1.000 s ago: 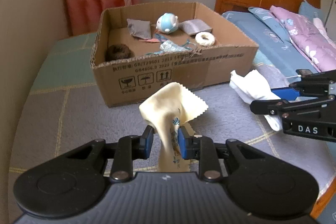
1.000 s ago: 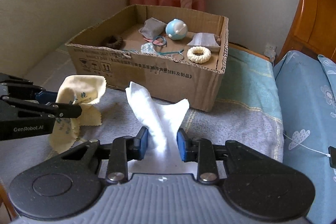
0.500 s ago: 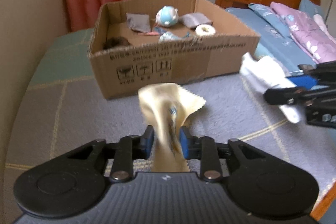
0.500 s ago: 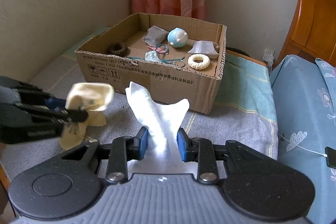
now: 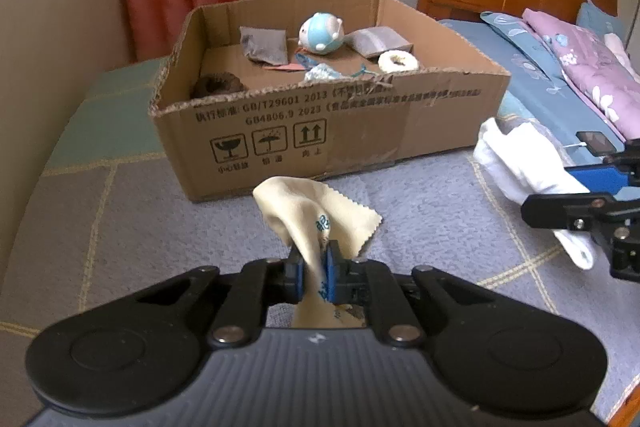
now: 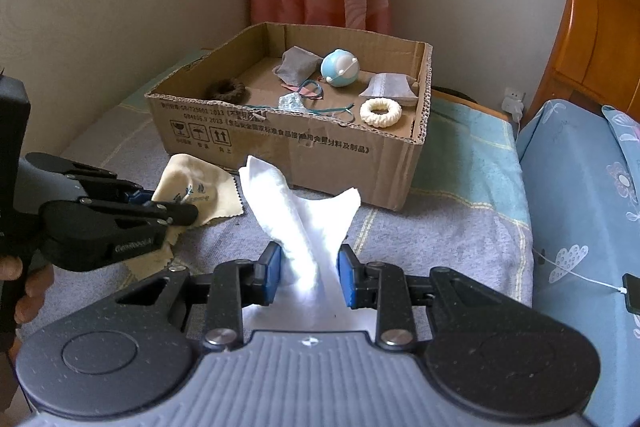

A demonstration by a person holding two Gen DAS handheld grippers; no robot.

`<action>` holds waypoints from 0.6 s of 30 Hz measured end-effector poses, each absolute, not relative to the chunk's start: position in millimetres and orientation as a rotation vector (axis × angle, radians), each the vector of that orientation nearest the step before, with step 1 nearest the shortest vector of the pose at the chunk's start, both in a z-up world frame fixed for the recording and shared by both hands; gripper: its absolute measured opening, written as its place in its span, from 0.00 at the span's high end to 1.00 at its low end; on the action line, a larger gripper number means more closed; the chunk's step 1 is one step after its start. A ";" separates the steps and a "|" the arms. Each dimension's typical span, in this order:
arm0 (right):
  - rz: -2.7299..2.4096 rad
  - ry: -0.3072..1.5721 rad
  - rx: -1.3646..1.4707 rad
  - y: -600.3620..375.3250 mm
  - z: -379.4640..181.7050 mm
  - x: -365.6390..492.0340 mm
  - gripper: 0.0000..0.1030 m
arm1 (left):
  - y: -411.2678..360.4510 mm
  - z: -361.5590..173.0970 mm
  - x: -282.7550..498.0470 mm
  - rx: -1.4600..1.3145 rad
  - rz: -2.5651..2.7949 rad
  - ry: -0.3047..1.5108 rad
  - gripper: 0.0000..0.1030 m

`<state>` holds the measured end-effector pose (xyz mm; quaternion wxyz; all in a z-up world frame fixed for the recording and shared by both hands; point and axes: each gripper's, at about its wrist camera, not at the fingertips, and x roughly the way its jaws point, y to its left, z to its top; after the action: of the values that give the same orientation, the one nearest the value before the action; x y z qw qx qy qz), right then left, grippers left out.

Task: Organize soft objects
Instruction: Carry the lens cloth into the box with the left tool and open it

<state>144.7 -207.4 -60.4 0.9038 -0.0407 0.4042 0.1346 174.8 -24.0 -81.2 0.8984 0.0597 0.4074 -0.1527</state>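
The cardboard box (image 5: 328,131) at the far side of the bed (image 5: 100,227) already holds several soft things: a blue round toy (image 5: 321,34), 2 grey pouches, a cream ring (image 6: 380,112), a dark ring (image 5: 216,87) and some loose scraps. 2 cloths are judged still to go. The left tongs (image 5: 313,269) are pinched tight on the yellow cloth (image 5: 308,215), which hangs above the bedcover just near of the box's front wall. The right tongs (image 6: 309,273) grip the white cloth (image 6: 298,215) with their pads set wider, the bunched fabric filling the gap; it is near the box's right front corner. The box's front rim is ragged and could snag a trailing corner. Inside, bare floor shows at the left and centre. The 2 tongs sit side by side, near each other, while the bedcover around them is free.
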 end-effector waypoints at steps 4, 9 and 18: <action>0.279 0.834 -0.085 -209.9 -59.6 143.6 0.66 | -19.8 -69.5 170.6 0.144 -0.334 0.835 0.93; 0.279 0.821 -0.083 -213.7 -56.4 140.9 0.66 | -13.5 -37.2 160.9 0.180 -0.373 0.806 0.93; 0.292 0.786 -0.084 -217.1 -46.2 133.8 0.66 | -16.5 31.1 174.8 0.209 -0.407 0.663 0.93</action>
<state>133.8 -217.1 -46.2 0.9126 -0.0407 0.3812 0.1418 174.8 -16.5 31.1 0.9201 0.1015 0.3224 -0.1979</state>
